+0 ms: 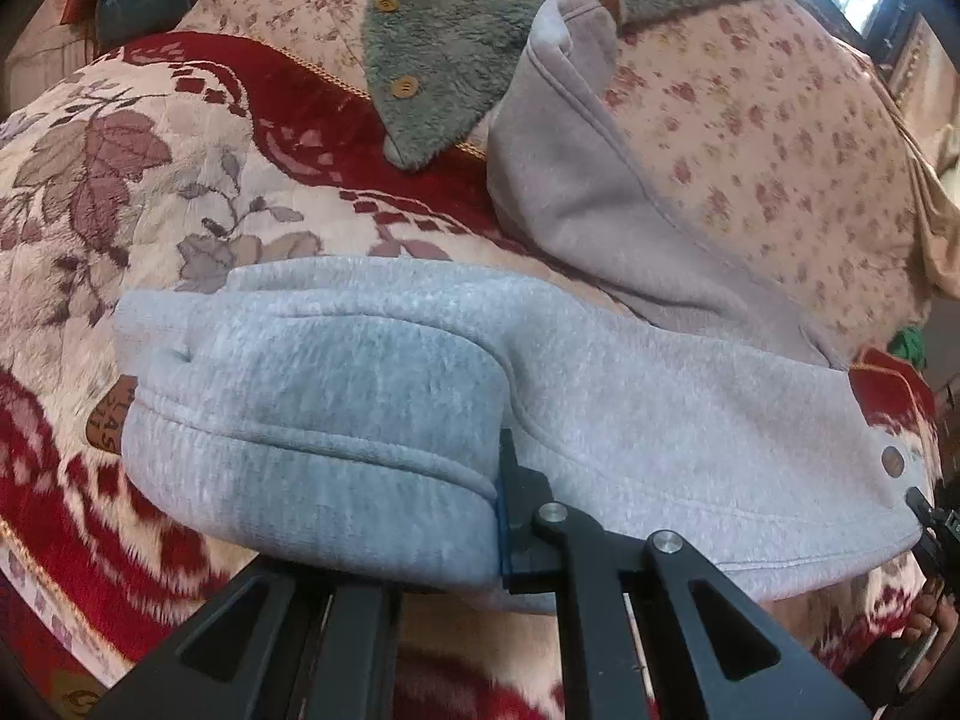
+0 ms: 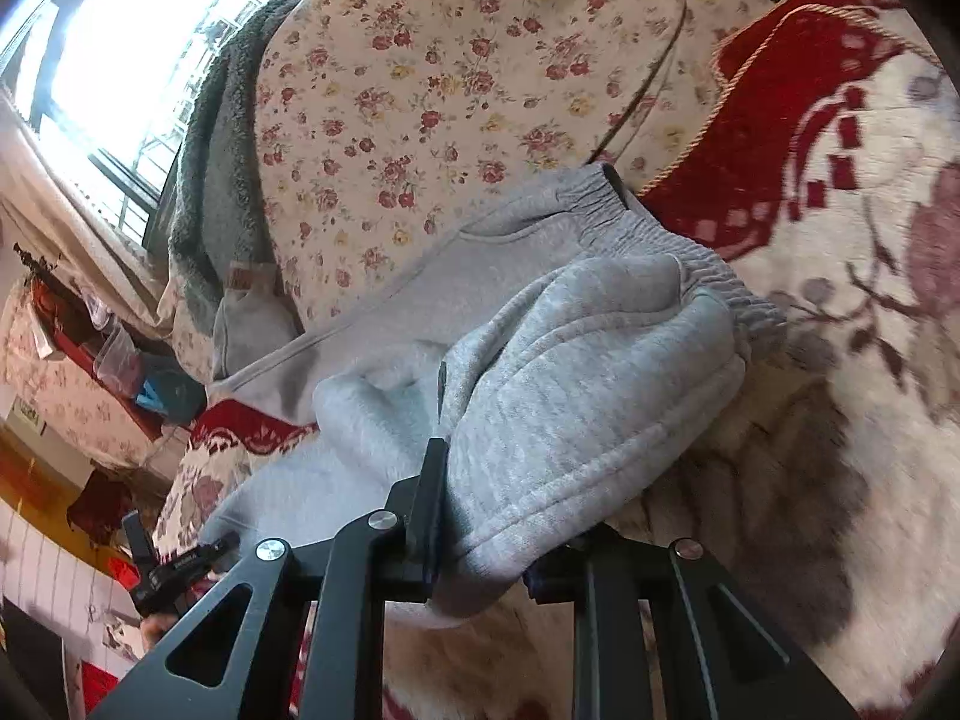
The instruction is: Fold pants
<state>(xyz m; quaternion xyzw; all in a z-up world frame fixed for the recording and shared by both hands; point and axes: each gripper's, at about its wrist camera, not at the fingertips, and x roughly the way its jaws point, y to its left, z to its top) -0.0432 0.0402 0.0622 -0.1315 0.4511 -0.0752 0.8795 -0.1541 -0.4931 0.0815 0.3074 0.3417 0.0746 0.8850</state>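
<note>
On the red and cream flowered blanket (image 1: 180, 192), the light grey fleece pants (image 1: 372, 372) are lying across the middle, partly folded. The left gripper (image 1: 501, 516) is pinching a cuff end of the pants, its jaws closed tight on the cloth. The right gripper (image 2: 480, 534) is clamping the other cuff end (image 2: 540, 432), jaws nearly closed on thick fabric, near the elastic waistband (image 2: 690, 252).

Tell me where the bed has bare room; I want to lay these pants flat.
Free: red-and-cream floral blanket left of the light grey fleece pants. Crowded: behind them lie the mauve fleece garment, grey fuzzy buttoned cardigan and rose-print quilt.
</note>
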